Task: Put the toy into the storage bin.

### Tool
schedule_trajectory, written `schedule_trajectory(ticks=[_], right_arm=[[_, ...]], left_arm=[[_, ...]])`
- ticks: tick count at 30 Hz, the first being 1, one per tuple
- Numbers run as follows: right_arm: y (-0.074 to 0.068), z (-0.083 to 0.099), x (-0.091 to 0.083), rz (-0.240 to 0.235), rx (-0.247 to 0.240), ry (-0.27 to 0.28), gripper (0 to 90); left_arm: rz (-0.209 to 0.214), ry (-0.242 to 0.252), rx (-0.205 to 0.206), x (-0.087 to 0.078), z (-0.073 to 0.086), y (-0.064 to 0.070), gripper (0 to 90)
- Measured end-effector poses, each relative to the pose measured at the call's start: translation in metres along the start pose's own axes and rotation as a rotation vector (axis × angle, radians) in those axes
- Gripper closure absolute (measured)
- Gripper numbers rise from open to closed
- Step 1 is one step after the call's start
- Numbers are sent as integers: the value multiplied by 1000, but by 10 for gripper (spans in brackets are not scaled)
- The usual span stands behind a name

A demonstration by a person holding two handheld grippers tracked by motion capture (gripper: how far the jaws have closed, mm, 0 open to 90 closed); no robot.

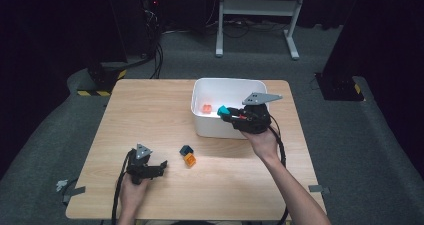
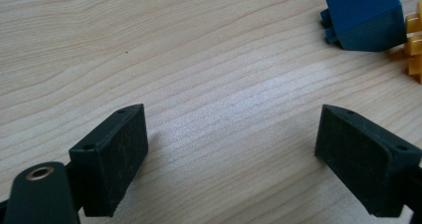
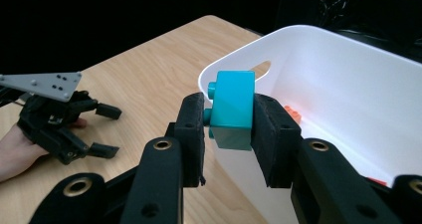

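Teal block is clamped between the two pads of the right gripper, held over the near rim of the white bin. Long axis of the block runs upright between the pads; its studs point toward the gripper's left pad and the table's left edge. In the high view the block sits at the bin's front wall, just above the interior.

An orange block lies on the bin floor near its left wall; in the right gripper view it is partly hidden behind the pad. A second reddish piece at the lower right of that view is cut off and cannot be identified.

Right hand reaches forward from the near edge, forearm angled toward the bin at the far right part of the table.

Left gripper rests near the near-left corner, jaws spread wide with bare wood between them. A dark blue block and a yellow-orange block, the latter cut off by the frame, lie touching ahead of it, near the table's middle.
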State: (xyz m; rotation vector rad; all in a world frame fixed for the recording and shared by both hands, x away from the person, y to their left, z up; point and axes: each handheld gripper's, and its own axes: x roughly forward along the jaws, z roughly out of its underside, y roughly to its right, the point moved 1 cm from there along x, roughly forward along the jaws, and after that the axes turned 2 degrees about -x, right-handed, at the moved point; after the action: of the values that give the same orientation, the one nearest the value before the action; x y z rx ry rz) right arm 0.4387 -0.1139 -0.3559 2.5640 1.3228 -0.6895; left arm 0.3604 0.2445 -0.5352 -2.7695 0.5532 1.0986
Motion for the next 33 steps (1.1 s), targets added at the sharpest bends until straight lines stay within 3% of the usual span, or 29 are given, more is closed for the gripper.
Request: schedule_trajectory(ticks=[12,33], right_arm=[[16,-13,1,34,31,4,669],[50,-7,22,116,109,-59,667]], left_arm=[[0,0,0,0,0,0,131],[0,0,0,0,0,0,131]])
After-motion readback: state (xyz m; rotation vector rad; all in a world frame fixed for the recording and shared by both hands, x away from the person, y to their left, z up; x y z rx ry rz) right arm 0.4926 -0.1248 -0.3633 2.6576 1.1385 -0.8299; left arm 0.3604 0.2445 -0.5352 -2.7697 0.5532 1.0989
